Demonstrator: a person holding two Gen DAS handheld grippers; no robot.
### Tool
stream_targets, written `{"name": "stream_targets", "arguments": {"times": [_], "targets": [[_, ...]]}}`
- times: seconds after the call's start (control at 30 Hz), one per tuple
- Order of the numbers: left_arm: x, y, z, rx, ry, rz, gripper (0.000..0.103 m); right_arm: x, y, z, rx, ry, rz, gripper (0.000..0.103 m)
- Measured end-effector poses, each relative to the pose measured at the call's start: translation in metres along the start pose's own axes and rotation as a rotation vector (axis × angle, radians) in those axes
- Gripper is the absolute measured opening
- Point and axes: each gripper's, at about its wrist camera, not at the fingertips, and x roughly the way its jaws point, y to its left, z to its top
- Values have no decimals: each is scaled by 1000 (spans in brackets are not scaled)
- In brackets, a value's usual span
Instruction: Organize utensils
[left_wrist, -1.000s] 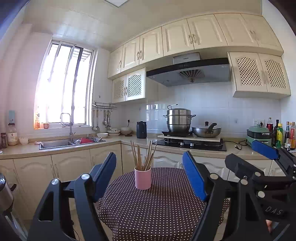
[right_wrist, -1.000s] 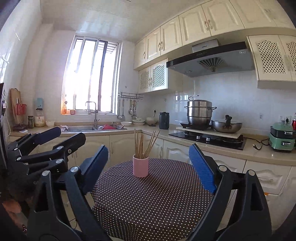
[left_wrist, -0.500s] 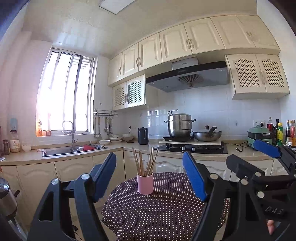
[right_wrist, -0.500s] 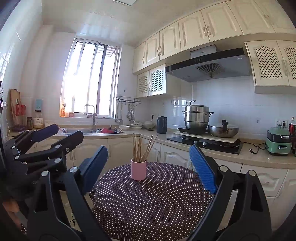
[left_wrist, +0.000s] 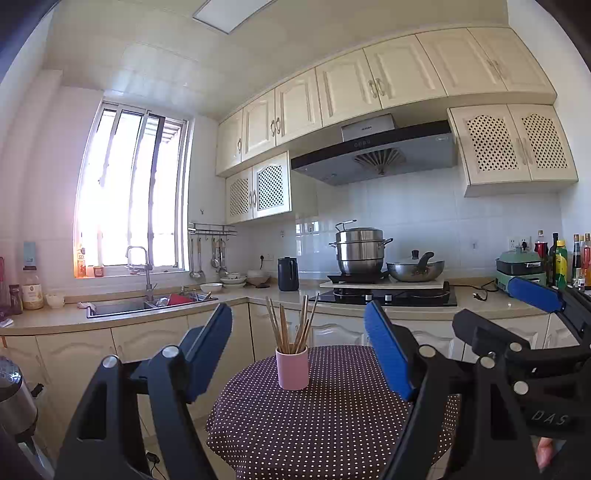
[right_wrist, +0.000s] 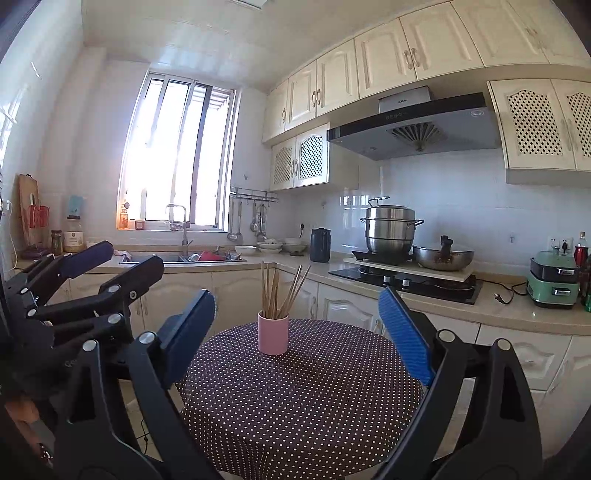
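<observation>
The left gripper (left_wrist: 301, 341) points level across the round table, its blue-padded jaws spread wide with nothing between them and nothing touching the pads. The right gripper (right_wrist: 297, 319) is beside it, jaws likewise set far apart, gripping nothing and in contact with nothing.

Ahead of both, framed in the gap between each pair of jaws but well clear of the tips, a pink cup (left_wrist: 292, 368) stands upright on the dotted tablecloth (left_wrist: 314, 421). A bundle of wooden chopsticks (left_wrist: 290, 323) rises out of the cup and fans slightly outward at the top.

Beyond the table, further off in the direction the jaws point, the kitchen counter (right_wrist: 491, 308) runs along the wall. To the left of the jaws' line lies the sink (left_wrist: 147, 304) under the window; to the right sits the stove with a steel steamer pot (left_wrist: 360, 249) and a wok (left_wrist: 415, 269).
</observation>
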Motion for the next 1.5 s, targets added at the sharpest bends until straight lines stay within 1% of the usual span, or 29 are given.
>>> {"name": "stream_targets", "arguments": {"times": [1.5], "targets": [[-2,0,-8,10,-2,2,73,-1,-1,-5,14,18,3,89]]}}
